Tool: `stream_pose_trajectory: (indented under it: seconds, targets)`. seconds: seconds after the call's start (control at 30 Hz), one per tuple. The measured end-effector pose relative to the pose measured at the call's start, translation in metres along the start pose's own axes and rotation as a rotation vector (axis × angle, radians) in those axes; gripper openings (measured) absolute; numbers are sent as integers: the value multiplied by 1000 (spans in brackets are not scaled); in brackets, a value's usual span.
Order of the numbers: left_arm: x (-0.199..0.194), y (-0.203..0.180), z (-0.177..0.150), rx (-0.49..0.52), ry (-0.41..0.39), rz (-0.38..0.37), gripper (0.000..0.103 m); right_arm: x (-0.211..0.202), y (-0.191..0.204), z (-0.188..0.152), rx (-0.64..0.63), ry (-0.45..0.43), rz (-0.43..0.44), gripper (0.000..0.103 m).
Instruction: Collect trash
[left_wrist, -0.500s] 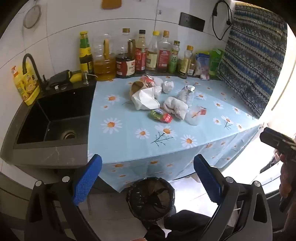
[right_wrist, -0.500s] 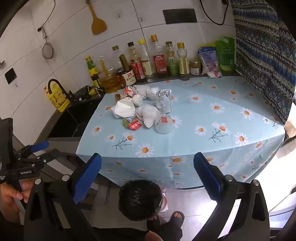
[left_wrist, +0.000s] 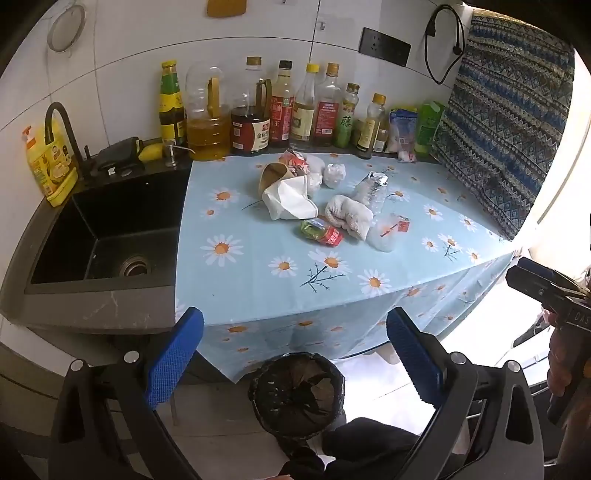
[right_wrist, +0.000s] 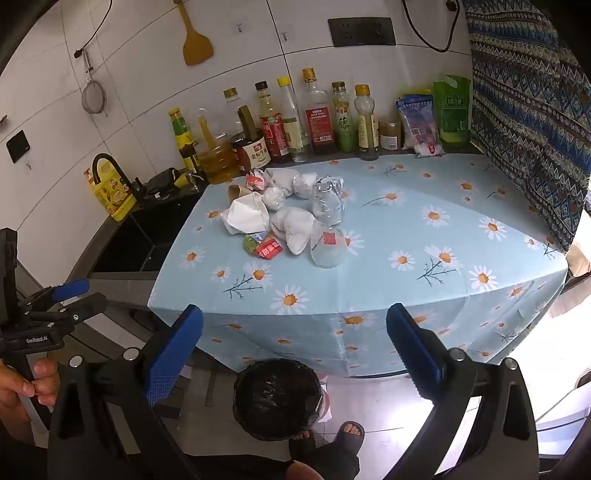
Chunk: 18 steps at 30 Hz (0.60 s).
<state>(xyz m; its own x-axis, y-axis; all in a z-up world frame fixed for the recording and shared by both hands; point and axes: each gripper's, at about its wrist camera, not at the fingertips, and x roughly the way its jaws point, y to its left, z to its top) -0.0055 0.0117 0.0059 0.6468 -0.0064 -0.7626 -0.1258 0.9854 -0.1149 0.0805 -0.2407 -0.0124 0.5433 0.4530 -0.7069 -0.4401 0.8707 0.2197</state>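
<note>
Daisy tablecloth (left_wrist: 258, 288), black sink (left_wrist: 110, 236), tiled wall (right_wrist: 147, 92)

White tiled wall (right_wrist: 147, 92) fills the upper frame, with a black socket panel (right_wrist: 362, 31) at top center. At left sits a dark sink (left_wrist: 110, 236). The counter (right_wrist: 369, 258) wears a daisy cloth. Strong daylight enters at right.

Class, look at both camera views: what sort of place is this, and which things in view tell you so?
Most likely a home kitchen: a black sink with a curved tap, a row of oil and sauce bottles along the tiled wall, and a wooden spatula hanging above.
</note>
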Motion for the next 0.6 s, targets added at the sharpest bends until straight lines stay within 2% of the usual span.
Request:
stream_pose_trajectory:
  seconds: [0.6]
  targets:
    - [8,-4,3,-5,31,-6,96,0,5,1,-7,15,-3,98]
